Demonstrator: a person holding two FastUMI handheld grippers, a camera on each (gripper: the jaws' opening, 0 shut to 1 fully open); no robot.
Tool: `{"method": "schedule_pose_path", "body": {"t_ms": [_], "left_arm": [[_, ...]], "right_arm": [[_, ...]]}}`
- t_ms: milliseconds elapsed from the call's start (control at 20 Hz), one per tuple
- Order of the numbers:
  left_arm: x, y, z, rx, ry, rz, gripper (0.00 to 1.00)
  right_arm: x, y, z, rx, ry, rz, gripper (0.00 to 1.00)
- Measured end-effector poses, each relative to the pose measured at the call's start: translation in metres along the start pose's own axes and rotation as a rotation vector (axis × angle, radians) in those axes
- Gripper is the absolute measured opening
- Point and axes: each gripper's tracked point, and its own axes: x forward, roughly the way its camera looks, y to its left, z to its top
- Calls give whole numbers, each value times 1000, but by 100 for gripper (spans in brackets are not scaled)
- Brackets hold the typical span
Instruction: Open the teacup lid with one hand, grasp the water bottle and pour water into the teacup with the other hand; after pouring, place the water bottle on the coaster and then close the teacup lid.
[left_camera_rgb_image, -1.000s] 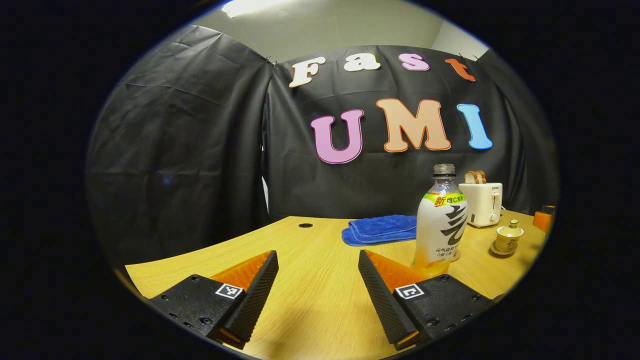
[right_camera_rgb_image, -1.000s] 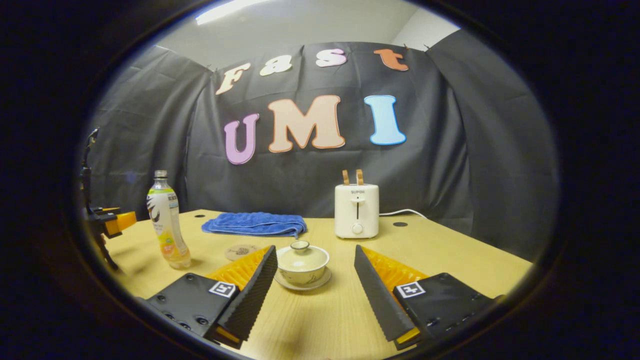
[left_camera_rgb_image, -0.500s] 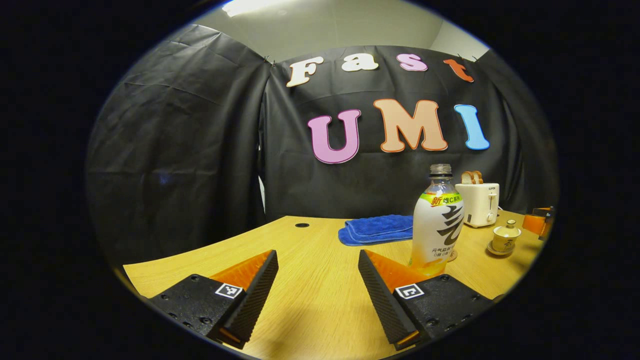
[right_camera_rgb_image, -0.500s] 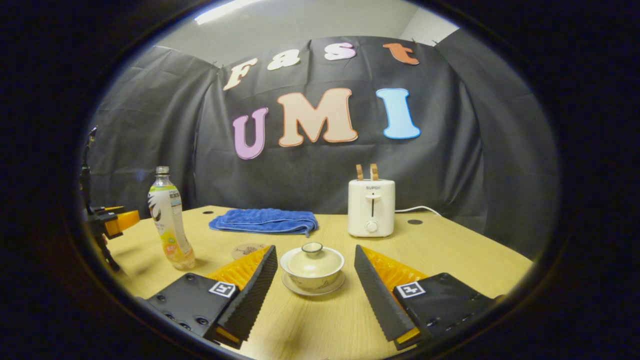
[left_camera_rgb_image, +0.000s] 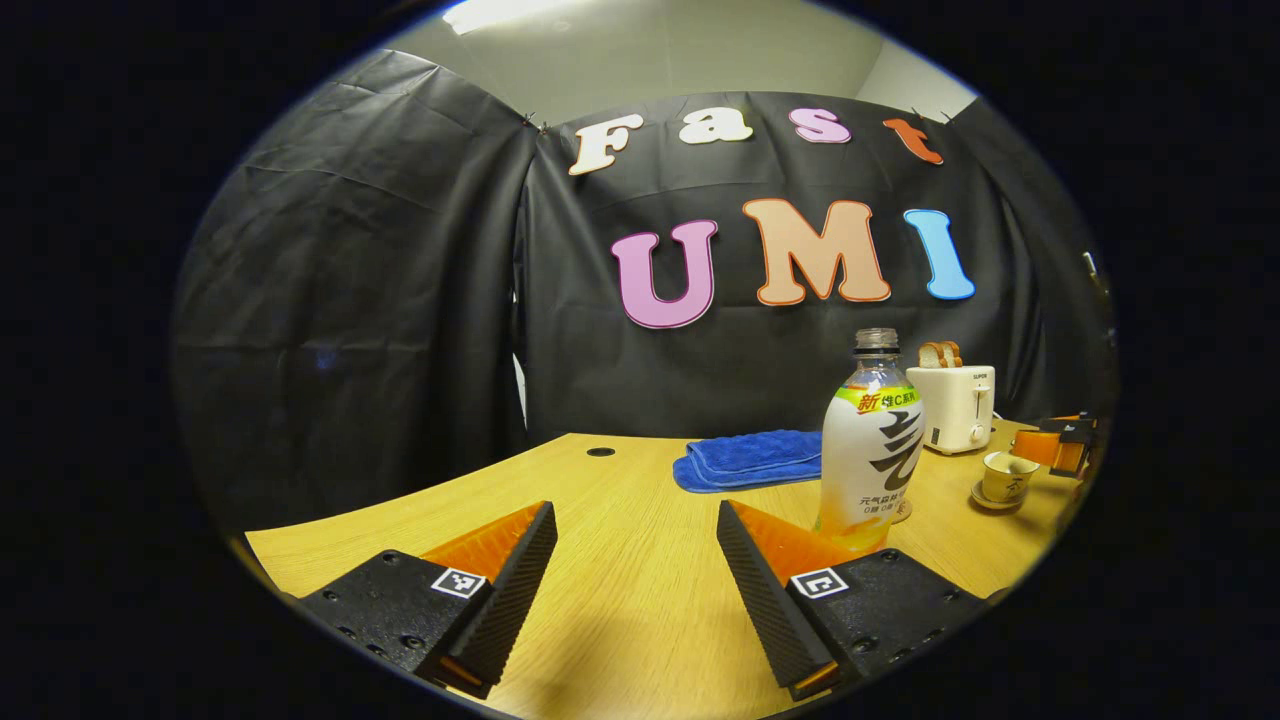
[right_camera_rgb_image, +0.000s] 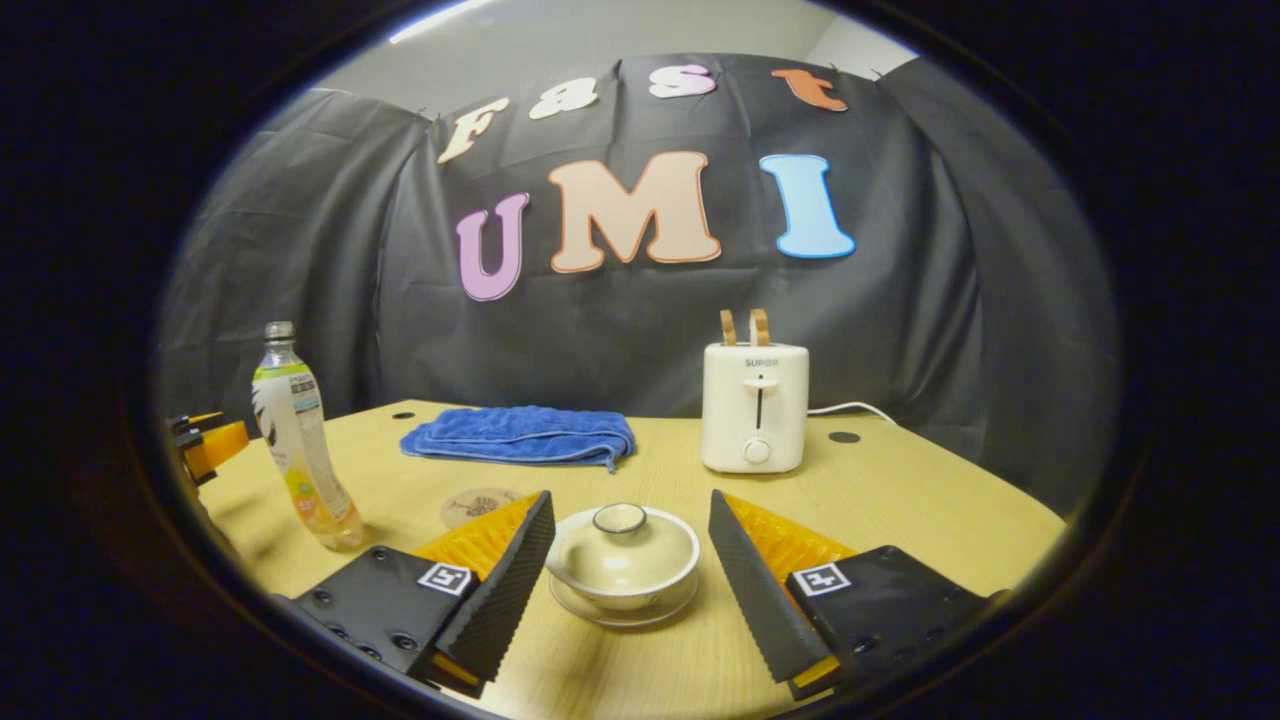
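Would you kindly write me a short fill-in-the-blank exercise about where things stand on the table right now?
1. The teacup sits between the open fingers of the ____ gripper.
2. The lid is ____ the teacup.
3. The water bottle stands ____ on the table, just past the left gripper.
4. Two slices of bread stick up from the ____ behind the teacup.

Missing words: right; on; upright; toaster

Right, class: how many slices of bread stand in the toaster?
2: both slices of bread stand upright side by side in the white toaster at the table's back, right of the blue towel. More may be hidden.
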Motion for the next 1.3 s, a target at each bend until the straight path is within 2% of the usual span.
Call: {"method": "schedule_pose_path", "body": {"t_ms": [100, 150, 300, 500, 800, 1050, 1300], "left_arm": [[0, 1, 0, -2, 2, 0, 94], [-1, 0, -1, -2, 2, 0, 94], [0, 1, 0, 1, 0, 0, 95], [0, 0, 0, -2, 3, 0, 94], [0, 0, 0, 0, 2, 1, 94], [-1, 1, 0, -1, 3, 1, 94], [0, 0, 0, -1, 2, 1, 94]], "right_arm": [[8, 3, -3, -5, 24, 11, 95], [11, 4, -3, -8, 29, 8, 99], [24, 6, -5, -12, 38, 12, 95], [30, 7, -11, -25, 87, 23, 73], [29, 10, -6, -87, 53, 17, 39], [25, 11, 0, -74, 22, 35, 31], [14, 8, 8, -32, -50, 45, 31]]}}
